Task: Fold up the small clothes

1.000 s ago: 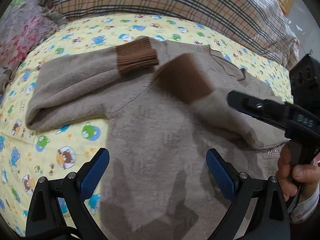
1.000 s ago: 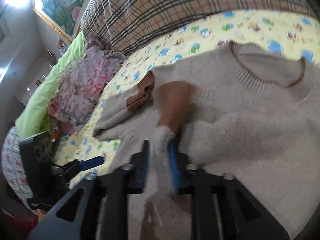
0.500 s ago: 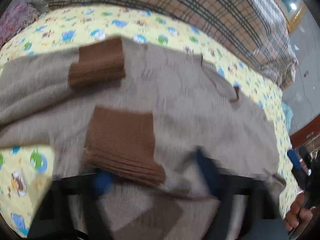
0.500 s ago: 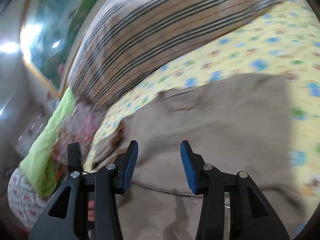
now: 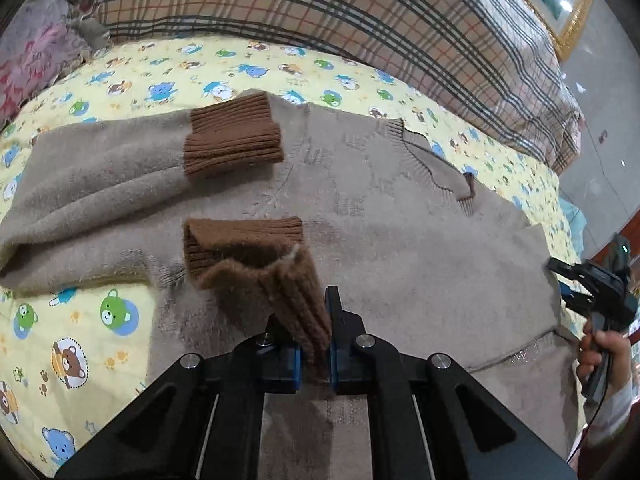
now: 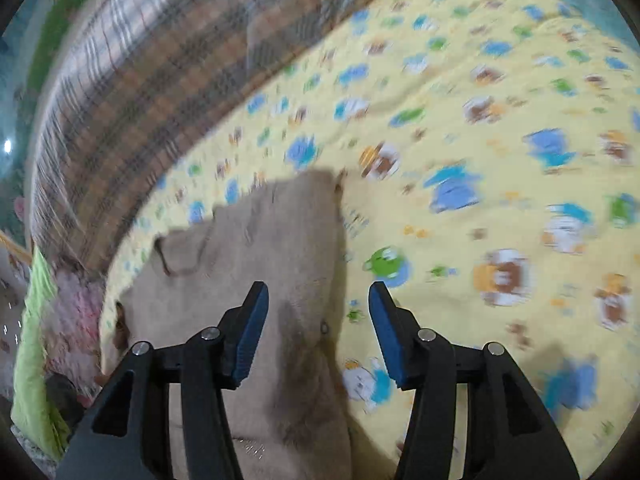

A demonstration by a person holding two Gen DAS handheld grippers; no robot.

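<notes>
The left gripper (image 5: 314, 344) pinched the near brown cuff (image 5: 256, 264) of the beige sweater (image 5: 400, 240), which lay flat on the yellow cartoon sheet (image 5: 100, 320). The right gripper (image 6: 318, 328) hovered open over the sweater's right edge. Beyond lay a plaid quilt (image 5: 360, 20).

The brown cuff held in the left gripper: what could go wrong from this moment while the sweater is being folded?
1. The left gripper pinches only the end of the brown cuff, which is already crumpled; pulling may leave it bunched, not flat.
2. Dragging that sleeve could shift the other cuff, which is already laid across the sweater.
3. The right gripper is open over the sweater's edge, so nothing holds that side down.
</notes>
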